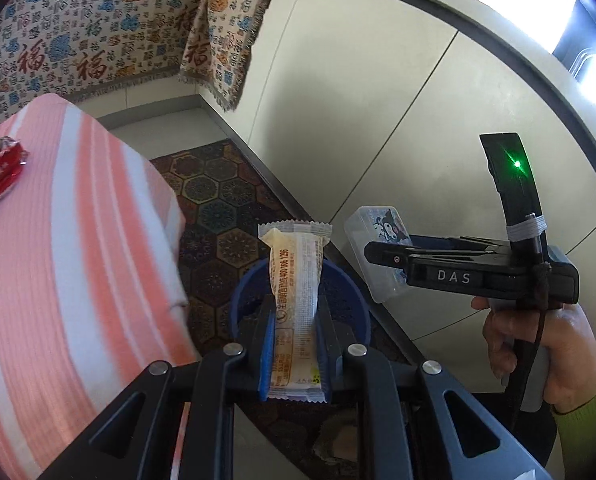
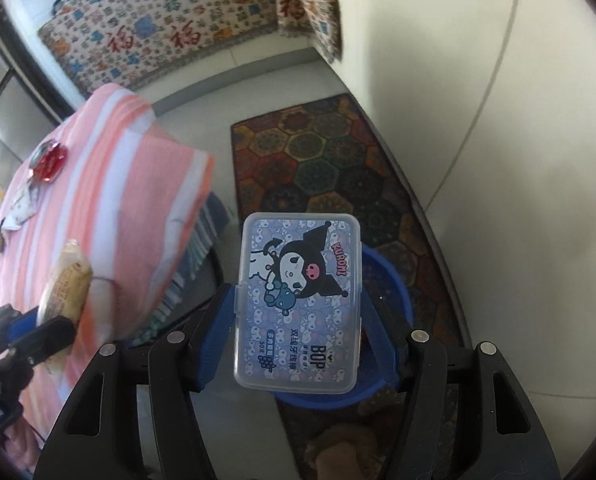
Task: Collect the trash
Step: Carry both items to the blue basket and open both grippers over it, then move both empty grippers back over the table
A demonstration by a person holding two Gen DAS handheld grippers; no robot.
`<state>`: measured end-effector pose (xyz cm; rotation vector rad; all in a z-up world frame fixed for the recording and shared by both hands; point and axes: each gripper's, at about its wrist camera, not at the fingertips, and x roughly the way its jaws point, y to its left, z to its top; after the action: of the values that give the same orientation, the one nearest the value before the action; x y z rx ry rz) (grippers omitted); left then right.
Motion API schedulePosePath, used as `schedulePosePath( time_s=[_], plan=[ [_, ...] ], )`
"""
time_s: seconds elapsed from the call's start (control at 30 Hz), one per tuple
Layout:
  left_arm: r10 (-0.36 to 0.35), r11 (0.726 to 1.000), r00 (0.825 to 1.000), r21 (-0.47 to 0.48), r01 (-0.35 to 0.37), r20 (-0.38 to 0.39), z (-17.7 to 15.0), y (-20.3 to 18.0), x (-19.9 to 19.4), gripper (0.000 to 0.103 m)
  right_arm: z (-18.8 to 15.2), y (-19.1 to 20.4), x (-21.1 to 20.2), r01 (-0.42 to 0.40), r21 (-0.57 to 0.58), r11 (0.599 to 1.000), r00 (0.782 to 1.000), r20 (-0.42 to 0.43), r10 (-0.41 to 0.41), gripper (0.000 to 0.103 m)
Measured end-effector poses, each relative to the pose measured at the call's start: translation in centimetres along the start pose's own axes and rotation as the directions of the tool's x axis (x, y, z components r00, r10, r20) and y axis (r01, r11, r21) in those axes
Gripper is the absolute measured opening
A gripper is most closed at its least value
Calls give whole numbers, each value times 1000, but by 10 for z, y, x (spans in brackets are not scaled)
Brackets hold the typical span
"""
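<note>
The pink-and-white striped cloth (image 1: 78,260) covers a table on the left, and a crushed red can (image 1: 0,170) lies on it, well apart from both grippers. On the floor, a carpet with hexagon pattern (image 2: 330,160) lies along the wall, and the blue bin (image 1: 350,300) stands on it, beside the table corner.

The left gripper (image 1: 296,344) is closed on a long snack wrapper (image 1: 296,300); the long axis of the wrapper runs forward along the fingers, and its far end hangs over the bin opening. The right gripper (image 2: 298,320) is clamped on the two long sides of a clear plastic floss-pick box with a cartoon print (image 2: 298,304), and the blue bin (image 2: 390,280) shows directly behind and under it.

In my judgement both items are already above the bin, so the next move needs only that the jaws open. Nothing stands between them and the bin; the two grippers are near each other, so the items could collide.
</note>
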<state>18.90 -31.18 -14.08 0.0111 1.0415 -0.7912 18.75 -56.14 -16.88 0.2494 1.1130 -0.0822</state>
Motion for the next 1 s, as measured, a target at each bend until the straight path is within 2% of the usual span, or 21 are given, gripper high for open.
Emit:
schedulePosePath(
  time_s=[0.33, 0.5, 0.6, 0.67, 0.73, 0.8, 1.0],
  plan=[
    [-13, 1000, 997, 2, 13, -79, 13, -18, 87, 18, -9, -51, 28, -36, 116, 993, 999, -11, 38, 65],
    [-2, 1000, 996, 24, 5, -94, 3, -31, 113, 21, -10, -61, 32, -59, 150, 987, 998, -6, 61, 66],
    [32, 999, 994, 28, -29, -105, 1, -34, 133, 61, -12, -67, 38, -76, 178, 981, 997, -19, 81, 70],
    [51, 999, 993, 17, -49, -106, -2, -31, 140, 62, -12, -68, 37, -81, 183, 980, 996, -15, 86, 70],
    [61, 998, 992, 6, -60, -114, -3, -27, 140, 62, -12, -69, 32, -82, 178, 981, 997, 4, 83, 71],
    [60, 998, 994, 9, -59, -88, -5, -25, 127, 62, -12, -67, 27, -64, 164, 984, 998, 25, 60, 73],
    [82, 992, 995, 93, -86, 52, -18, -31, 51, 62, -11, -43, 9, -15, 90, 996, 994, 106, 6, 77]
  ],
)
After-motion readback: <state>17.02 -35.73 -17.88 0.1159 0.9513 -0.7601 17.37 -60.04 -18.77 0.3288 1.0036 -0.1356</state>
